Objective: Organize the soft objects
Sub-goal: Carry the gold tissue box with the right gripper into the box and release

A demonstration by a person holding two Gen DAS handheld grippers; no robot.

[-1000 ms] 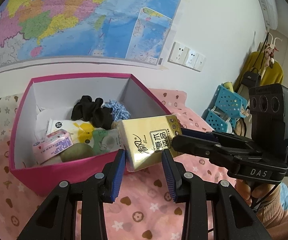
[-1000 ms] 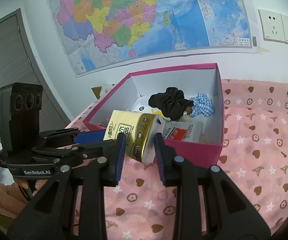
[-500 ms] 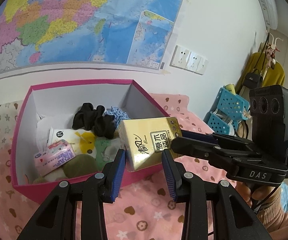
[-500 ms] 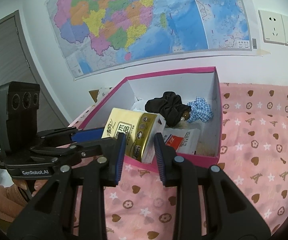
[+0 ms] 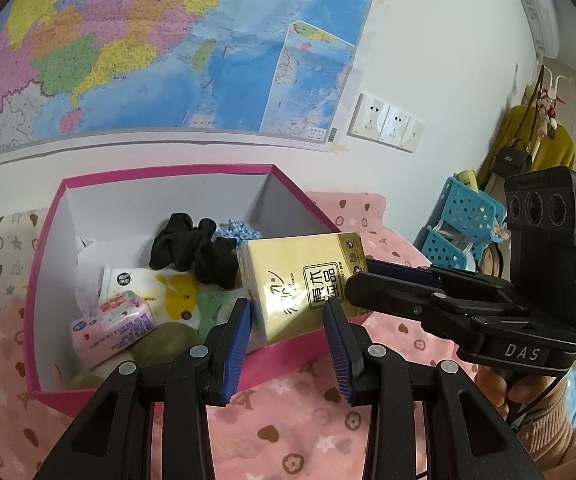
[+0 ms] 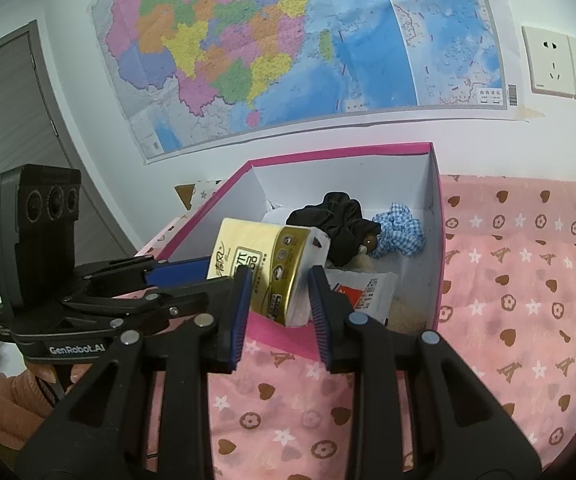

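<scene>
The yellow tissue pack [image 5: 304,280] hangs tilted over the near wall of the pink box [image 5: 159,384], gripped at both ends. The left gripper [image 5: 288,334] has its blue pads narrowed onto the pack's near end, and the right gripper [image 6: 279,304] pinches the white end the same way. How hard either one bites I can't quite tell from here.

Such a pack crumples easily. If one side lets go early, it could swing on the other grip and drop onto the pink cloth [image 6: 528,320] instead of inside. It could also land on the pink tissue packet [image 5: 113,328] or the black scrunchie [image 5: 195,248], leaving a heap.
</scene>
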